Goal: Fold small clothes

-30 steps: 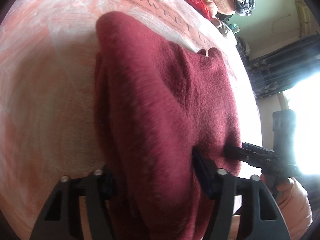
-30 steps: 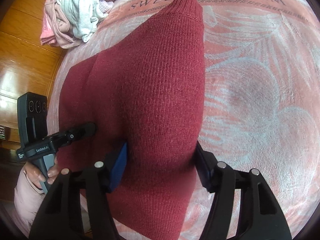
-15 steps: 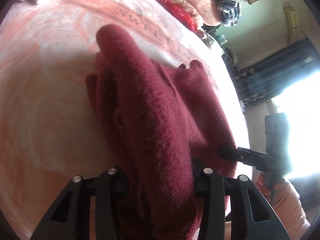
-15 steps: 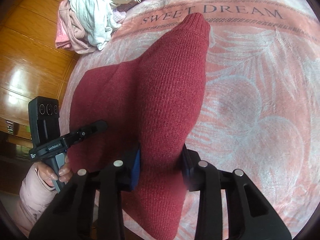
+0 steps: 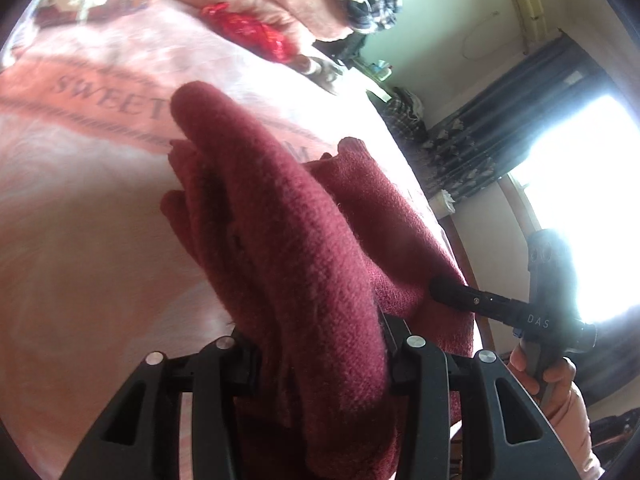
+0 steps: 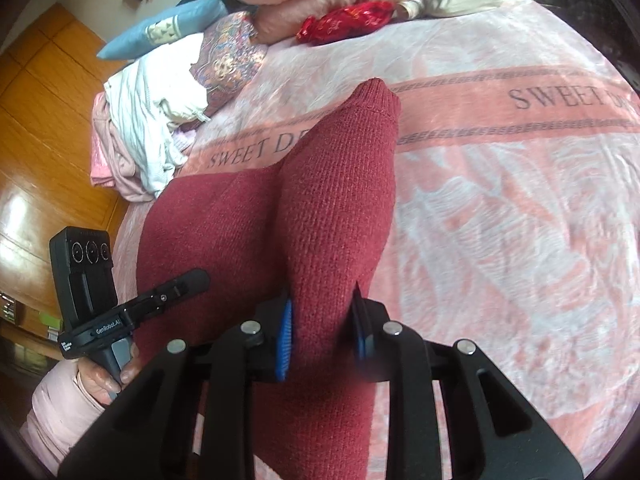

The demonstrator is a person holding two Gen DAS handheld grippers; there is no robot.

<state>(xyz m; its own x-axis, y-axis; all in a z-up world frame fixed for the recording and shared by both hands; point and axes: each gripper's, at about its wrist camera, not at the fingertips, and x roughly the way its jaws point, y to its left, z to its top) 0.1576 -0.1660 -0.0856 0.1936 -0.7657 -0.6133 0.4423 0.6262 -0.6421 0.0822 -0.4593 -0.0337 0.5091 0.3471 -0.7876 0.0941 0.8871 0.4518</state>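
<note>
Jaws of the left gripper [image 5: 316, 354] and the right gripper [image 6: 322, 334] are each clamped on a bunched edge of a dark red sweater [image 6: 320, 216], lifted ahead of them above a pink bed [image 6: 520, 208]. This looks like mid-fold. Next, both grippers likely need to carry the raised edge forward together and lay it flat over the part resting on the bed.

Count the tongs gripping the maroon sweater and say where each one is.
2. Left tongs clamp the sweater at its left side; right tongs clamp a raised fold on its right, above the pink blanket.
</note>
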